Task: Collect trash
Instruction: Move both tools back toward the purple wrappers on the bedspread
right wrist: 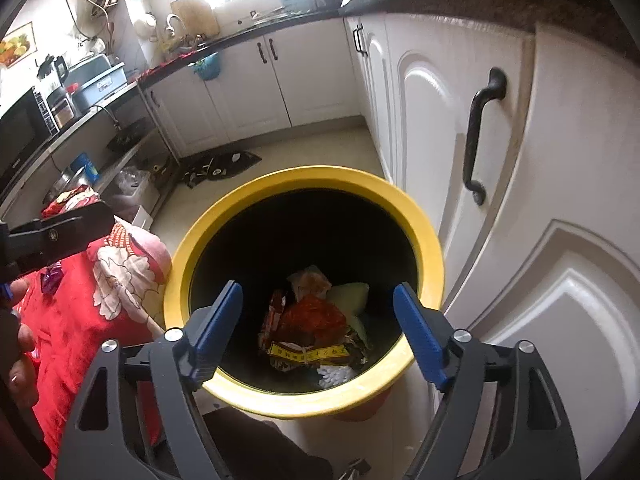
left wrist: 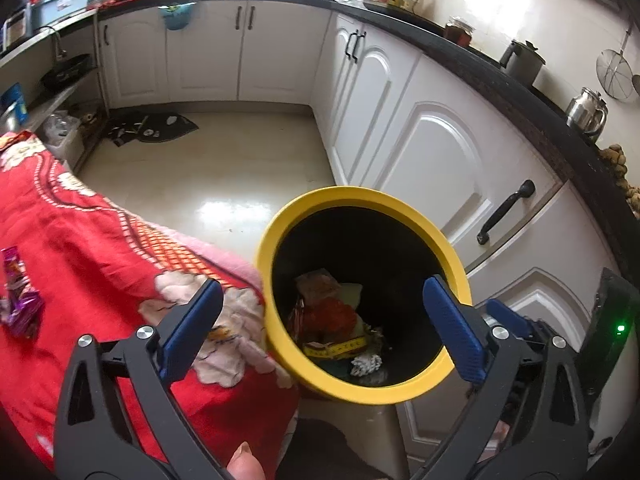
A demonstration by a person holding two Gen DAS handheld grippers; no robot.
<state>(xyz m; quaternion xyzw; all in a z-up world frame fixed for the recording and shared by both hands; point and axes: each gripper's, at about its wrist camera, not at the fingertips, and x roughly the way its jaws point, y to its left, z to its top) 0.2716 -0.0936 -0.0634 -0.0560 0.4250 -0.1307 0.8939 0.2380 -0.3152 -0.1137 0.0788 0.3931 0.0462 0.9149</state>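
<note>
Closest in, both grippers hang over the yellow bin (right wrist: pixel 400 372), angled down into its mouth. The left gripper (left wrist: pixel 320 328) has its blue fingers spread really wide with nothing between them, and the right gripper (right wrist: pixel 318 334) is splayed wide and empty too, so neither is carrying anything.

The trash in the bin (right wrist: pixel 312 328) sits at the bottom: crumpled red and orange snack wrappers, something pale green, a yellow printed band and a white crinkly bit. All featherweight, floppy, probably a little slick.

What looks left to collect is the purple foil wrapper (left wrist: pixel 20 304) lying on the red floral blanket (left wrist: pixel 100 232), off to the left and well apart from the bin. I'd guess it weighs next to nothing, crushes rather than breaks, and the foil will want to slide. Pinching it across the bunched, twisted middle seems safer than a flat edge, and the soft blanket underneath could get nipped along with it.

Further back there's the cream floor, a dark mat (left wrist: pixel 156 128), white cabinets (left wrist: pixel 436 152) and the black countertop (left wrist: pixel 520 76) with a steel kettle (left wrist: pixel 586 112).
</note>
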